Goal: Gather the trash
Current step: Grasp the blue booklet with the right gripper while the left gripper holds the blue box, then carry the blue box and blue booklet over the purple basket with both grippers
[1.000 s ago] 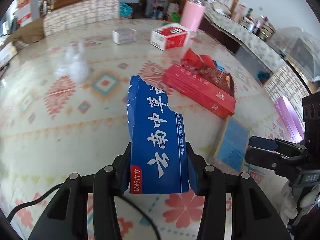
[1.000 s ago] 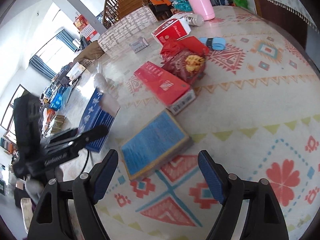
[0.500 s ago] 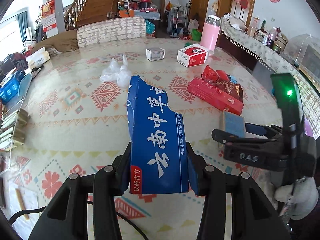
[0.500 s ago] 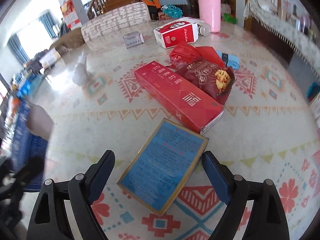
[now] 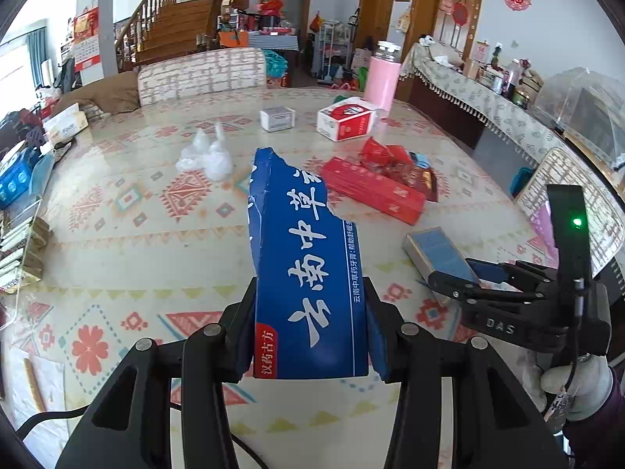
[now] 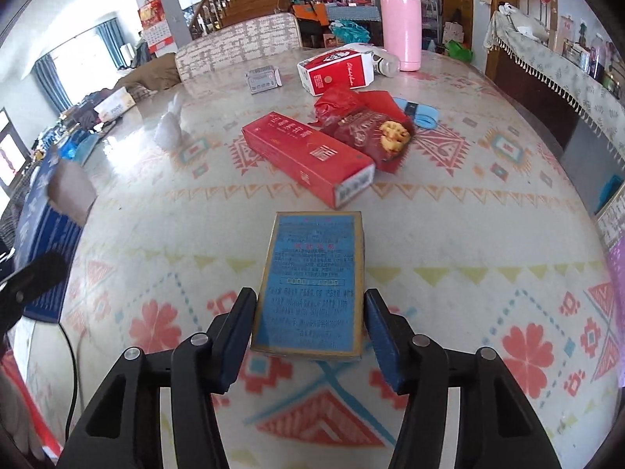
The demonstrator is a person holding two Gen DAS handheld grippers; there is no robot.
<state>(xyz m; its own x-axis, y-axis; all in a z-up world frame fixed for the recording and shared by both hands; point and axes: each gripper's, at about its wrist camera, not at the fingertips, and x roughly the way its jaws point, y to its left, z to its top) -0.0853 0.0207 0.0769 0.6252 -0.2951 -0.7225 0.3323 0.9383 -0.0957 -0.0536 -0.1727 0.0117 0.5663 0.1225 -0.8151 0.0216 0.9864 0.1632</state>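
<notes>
Your left gripper holds the torn blue toothpaste box up off the desk, jaws clamped on its sides. Your right gripper straddles the small blue box lying flat on the desk, jaws closing, pads just beside its long edges, contact unclear. Red carton and snack bag lie beyond.

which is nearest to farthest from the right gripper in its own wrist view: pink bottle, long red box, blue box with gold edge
1. blue box with gold edge, between the closing jaws of the right gripper
2. long red box, behind it, mid-table
3. pink bottle, upright at the far edge
</notes>
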